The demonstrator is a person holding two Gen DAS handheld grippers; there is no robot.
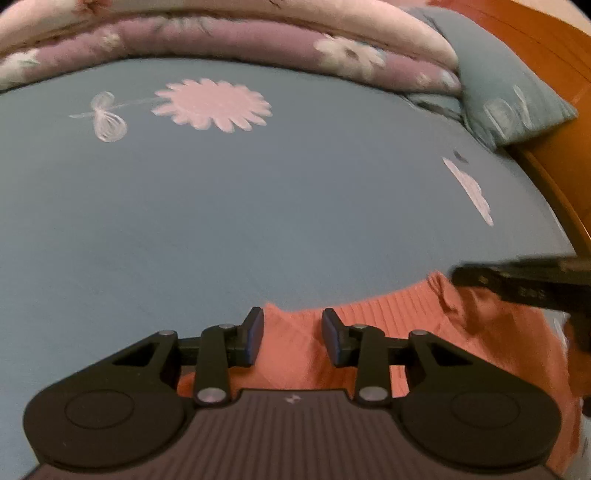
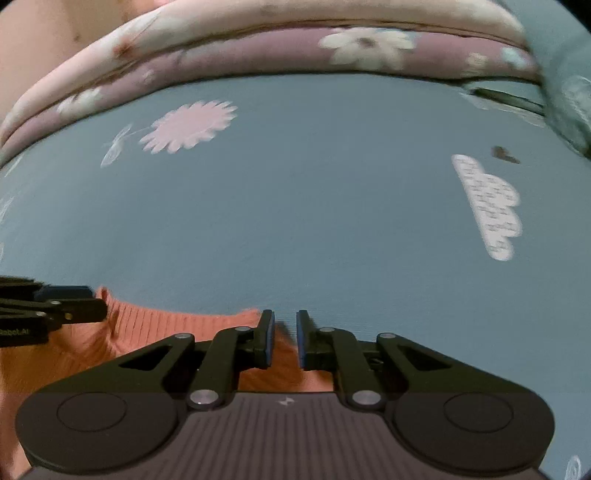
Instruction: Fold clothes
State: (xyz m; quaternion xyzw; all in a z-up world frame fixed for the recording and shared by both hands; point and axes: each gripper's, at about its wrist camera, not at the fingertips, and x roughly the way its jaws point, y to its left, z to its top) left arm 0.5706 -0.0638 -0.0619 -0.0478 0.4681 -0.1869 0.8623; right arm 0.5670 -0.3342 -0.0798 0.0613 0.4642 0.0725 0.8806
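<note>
Currently I have my left claw (image 1: 292,341) open over the orange sweater (image 1: 388,325) and my right claw (image 2: 285,339) narrowed around its edge; I should pinch both corners firmly before lifting evenly.

Black tongs (image 1: 293,339), blue pads (image 1: 257,338) (silver rivets), ribbed grey body.

A bed (image 1: 258,206) fills the view, covered by a grey-blue sheet (image 2: 314,192) printed with a pink daisy (image 1: 212,103) and a white cloud shape (image 2: 491,206). A folded floral quilt (image 1: 229,33) in pink and mauve lies along its far edge, beside a grey-blue pillow (image 1: 513,96). An orange wooden bed frame (image 1: 561,166) borders the right side. The light is dim and warm.
</note>
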